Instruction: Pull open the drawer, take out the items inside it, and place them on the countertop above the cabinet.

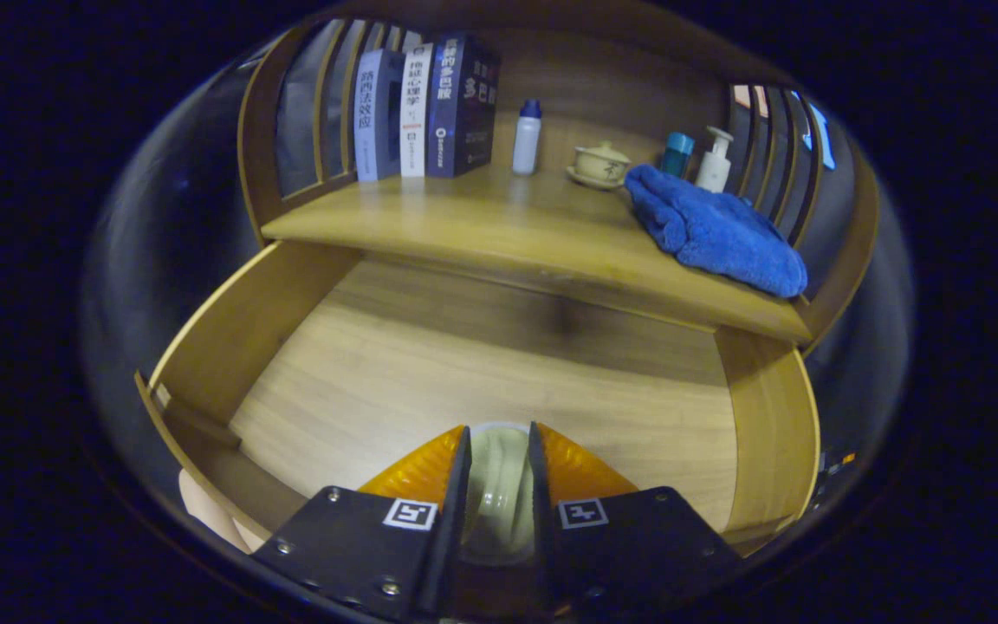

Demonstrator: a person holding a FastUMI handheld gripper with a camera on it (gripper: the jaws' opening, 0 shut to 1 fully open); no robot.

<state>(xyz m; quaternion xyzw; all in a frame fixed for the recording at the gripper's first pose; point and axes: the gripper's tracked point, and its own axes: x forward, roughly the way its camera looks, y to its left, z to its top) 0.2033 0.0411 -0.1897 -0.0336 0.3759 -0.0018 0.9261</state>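
I hang over the pulled-out drawer, tipped forward and down toward its wooden floor, my gripper closed narrow on a pale cup pressed from both sides. Past the drawer lies the countertop: books far left, a small bottle, a lidded bowl, a blue towel right.

Pale object between gripper fingers mostly hidden, we can't identify it. Teal container at 1 o'clock half behind blue towel.
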